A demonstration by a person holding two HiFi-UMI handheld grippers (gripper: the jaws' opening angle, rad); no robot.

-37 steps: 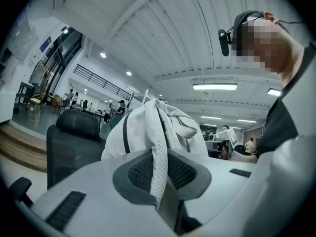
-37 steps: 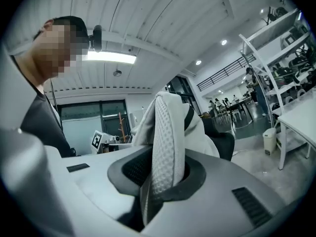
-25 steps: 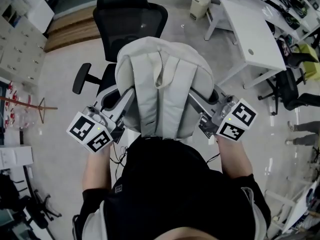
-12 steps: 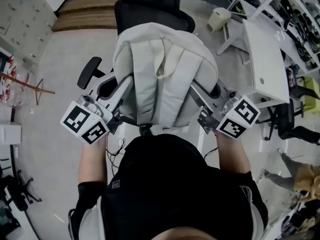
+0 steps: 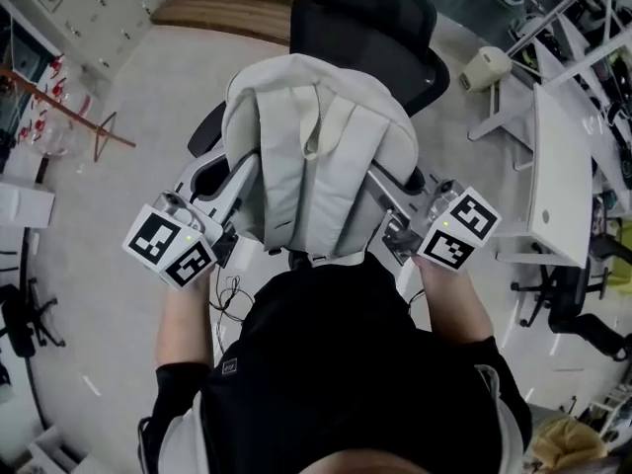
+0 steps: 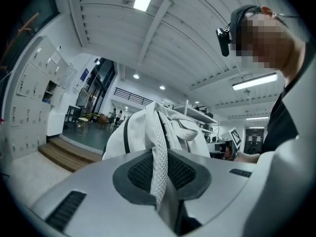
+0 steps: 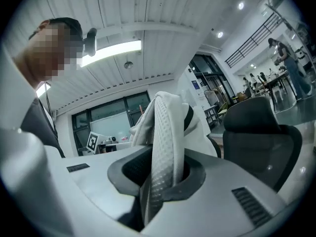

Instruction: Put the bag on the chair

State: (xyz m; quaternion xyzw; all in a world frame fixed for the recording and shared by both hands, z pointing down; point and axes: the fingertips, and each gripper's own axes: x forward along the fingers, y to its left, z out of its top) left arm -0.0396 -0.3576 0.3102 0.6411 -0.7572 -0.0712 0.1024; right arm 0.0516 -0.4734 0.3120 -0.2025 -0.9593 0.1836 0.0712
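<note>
A light grey backpack (image 5: 318, 151) hangs in the air between my two grippers, straps toward me, above the black office chair (image 5: 373, 28). My left gripper (image 5: 249, 171) is shut on the backpack's left mesh shoulder strap (image 6: 159, 172). My right gripper (image 5: 380, 178) is shut on the right mesh strap (image 7: 163, 167). In the right gripper view the chair's backrest (image 7: 259, 132) stands just to the right of the bag. The chair's seat is hidden under the bag; one armrest (image 5: 204, 129) shows at the left.
A white desk (image 5: 558, 181) stands at the right, with a pale bin (image 5: 486, 67) beyond it and dark chairs (image 5: 573, 309) at the lower right. Wooden steps (image 5: 232, 13) lie at the top. A rack with red parts (image 5: 59, 112) stands at the left.
The head view has swung: the chair and bag now sit further right and lower in it, and the bag has come nearer the chair's backrest. Both grippers keep their hold on the straps.
</note>
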